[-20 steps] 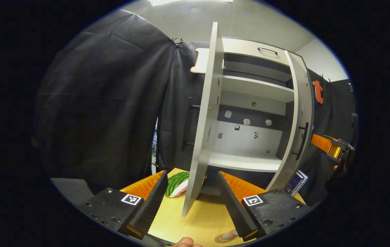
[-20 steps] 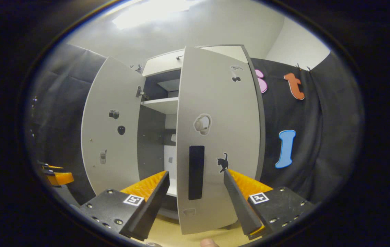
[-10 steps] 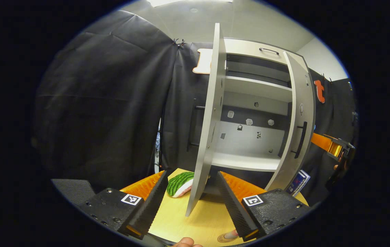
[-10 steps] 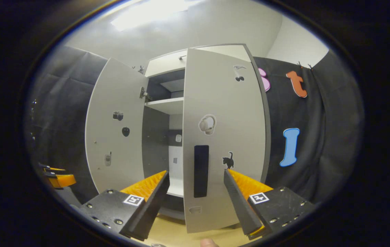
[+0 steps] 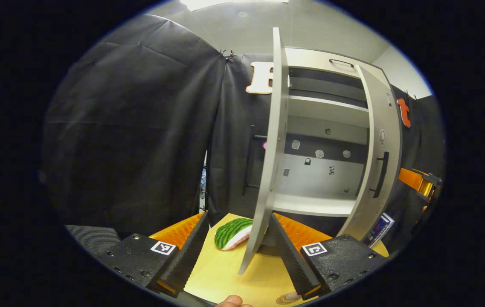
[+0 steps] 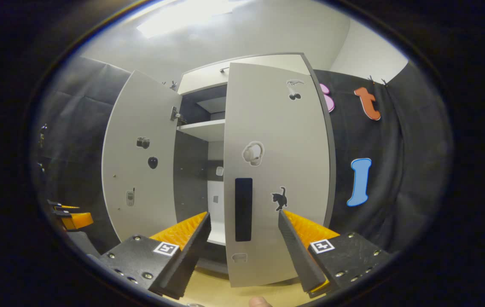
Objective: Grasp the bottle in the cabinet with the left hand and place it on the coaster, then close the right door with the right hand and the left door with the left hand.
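Left tongs (image 5: 236,251) are standing wide apart over the pale wooden table (image 5: 221,277), holding nothing; the near edge of the left door (image 5: 268,170) is rising between the fingers, and I cannot tell whether it is touching either one. Just left of that door a green striped watermelon-slice toy (image 5: 231,232) is lying on the table. The cabinet (image 5: 323,170) is showing pale shelves and a dark back band with small stickers. At the bottom edge, the coaster (image 5: 285,299) is peeking out with part of the bottle (image 5: 293,295) on it. Right tongs (image 6: 244,251) are also gaping wide, gripping nothing, facing the right door (image 6: 276,170) and its dark handle (image 6: 243,209); the door is standing partly open. Black cloth is lining the booth under a pale ceiling.
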### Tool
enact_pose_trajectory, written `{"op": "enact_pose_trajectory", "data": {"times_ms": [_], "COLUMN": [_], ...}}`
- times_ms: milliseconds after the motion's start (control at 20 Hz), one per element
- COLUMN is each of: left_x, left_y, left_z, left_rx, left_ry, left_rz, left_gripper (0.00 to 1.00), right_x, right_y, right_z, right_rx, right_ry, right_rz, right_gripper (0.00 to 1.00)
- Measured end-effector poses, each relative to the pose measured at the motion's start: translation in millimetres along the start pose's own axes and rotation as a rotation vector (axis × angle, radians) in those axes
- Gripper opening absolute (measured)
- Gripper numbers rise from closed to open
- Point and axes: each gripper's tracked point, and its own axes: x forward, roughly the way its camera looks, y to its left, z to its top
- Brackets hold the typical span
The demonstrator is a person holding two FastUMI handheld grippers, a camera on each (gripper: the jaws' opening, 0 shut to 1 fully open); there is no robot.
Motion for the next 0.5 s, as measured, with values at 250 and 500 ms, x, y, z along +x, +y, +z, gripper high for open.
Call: {"op": "enact_pose_trajectory", "data": {"times_ms": [250, 500], "left_x": [22, 51], "left_y": [19, 24], "left_z": [1, -5], "left_rx": [-0.014, -0.012], "left_ry": [-0.002, 0.017], "left_rz": [0.049, 0.074], "left_gripper": [0.89, 0.92], "right_x": [7, 16], "right_y": [-6, -8], "right_z": [-1, -3], "right_rx": [0.002, 0.0], "right_ry": [-0.002, -0.003], "right_rz": [-0.019, -0.03], "right_gripper": [0.96, 0.96]}}
